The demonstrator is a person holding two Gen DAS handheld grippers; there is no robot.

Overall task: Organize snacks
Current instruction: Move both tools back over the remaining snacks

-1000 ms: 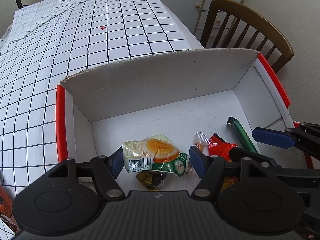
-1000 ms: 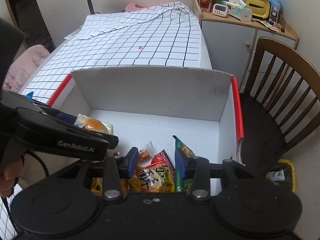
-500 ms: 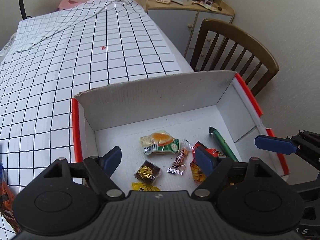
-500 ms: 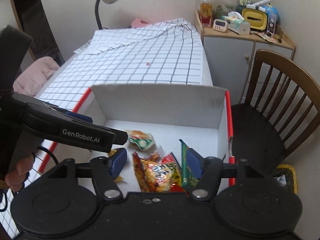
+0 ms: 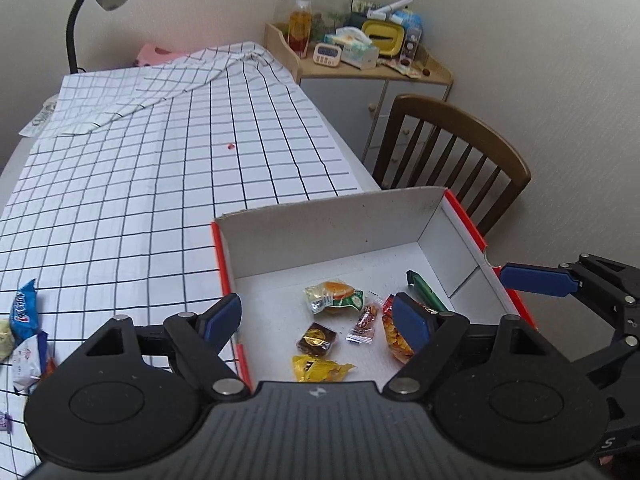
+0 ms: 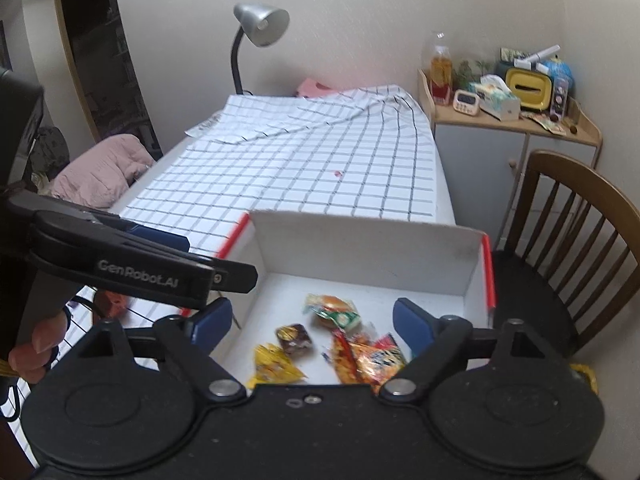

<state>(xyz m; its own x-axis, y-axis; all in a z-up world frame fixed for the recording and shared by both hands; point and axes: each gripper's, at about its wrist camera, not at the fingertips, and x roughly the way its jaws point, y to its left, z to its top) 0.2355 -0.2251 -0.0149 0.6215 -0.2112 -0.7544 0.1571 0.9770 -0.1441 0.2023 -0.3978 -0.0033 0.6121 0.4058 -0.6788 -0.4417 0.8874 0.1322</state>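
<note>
A white cardboard box with red edges (image 5: 320, 220) (image 6: 360, 240) stands on the checked table near its right edge. Inside lie a burger-print packet (image 5: 334, 295) (image 6: 334, 310), a brown square sweet (image 5: 318, 337) (image 6: 293, 338), a yellow packet (image 5: 318, 368) (image 6: 274, 366), a small brown candy (image 5: 365, 320), an orange-red chip bag (image 5: 396, 336) (image 6: 374, 360) and a green stick pack (image 5: 426, 294). My left gripper (image 5: 318, 322) is open and empty above the box's near side. My right gripper (image 6: 312, 326) is open and empty above the box.
Several loose snack packets (image 5: 24, 336) lie on the checked tablecloth (image 5: 160, 184) left of the box. A wooden chair (image 5: 460, 152) stands right of the table. A cabinet (image 6: 512, 148) with clutter and a desk lamp (image 6: 256, 36) stand at the back.
My left gripper let go of the burger-print packet, which now lies in the box. My right gripper opened and let go of the chip bag. Both have pulled up and back.
</note>
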